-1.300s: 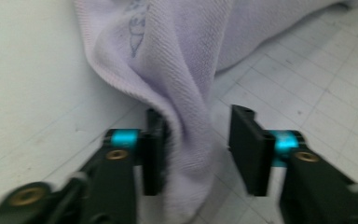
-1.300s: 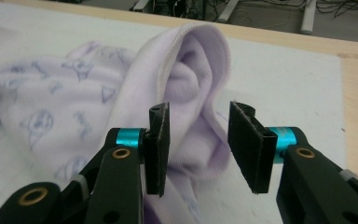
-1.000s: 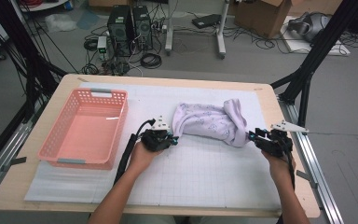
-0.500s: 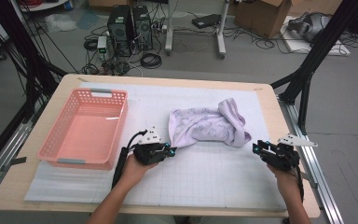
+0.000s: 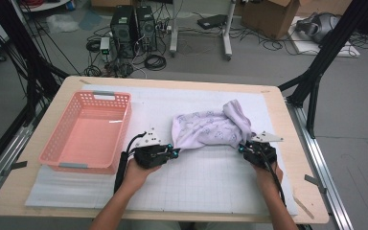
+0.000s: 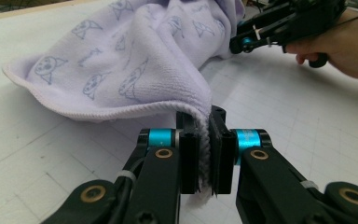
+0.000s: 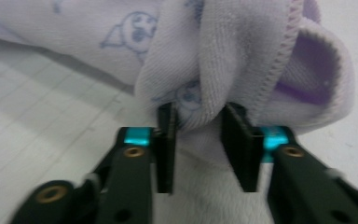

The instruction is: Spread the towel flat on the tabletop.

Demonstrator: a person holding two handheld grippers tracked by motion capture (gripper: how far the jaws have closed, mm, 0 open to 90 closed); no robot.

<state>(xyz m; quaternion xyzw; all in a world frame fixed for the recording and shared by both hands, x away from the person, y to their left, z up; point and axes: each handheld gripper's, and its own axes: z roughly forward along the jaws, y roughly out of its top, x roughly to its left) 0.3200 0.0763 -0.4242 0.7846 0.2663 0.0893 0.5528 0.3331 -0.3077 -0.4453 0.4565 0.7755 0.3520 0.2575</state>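
Note:
A lilac towel (image 5: 211, 128) printed with small cat faces lies bunched on the white grid mat (image 5: 211, 187), right of centre. My left gripper (image 5: 173, 152) is at the towel's near left corner, shut on its hem; in the left gripper view (image 6: 205, 128) the stitched edge of the towel (image 6: 121, 60) is pinched flat between the jaws. My right gripper (image 5: 242, 147) is at the towel's near right end. In the right gripper view (image 7: 199, 119) its jaws stand apart on either side of a thick fold of the towel (image 7: 242, 42).
A pink plastic basket (image 5: 62, 165) with nothing in it stands on the left of the table. The wooden table edge (image 5: 287, 120) runs close behind the right hand. Computers, cables and a cardboard box sit on the floor beyond the table.
The left gripper has drawn its towel corner slightly toward the person. The right gripper pulled away to the right, then came back left to the towel's near right end.

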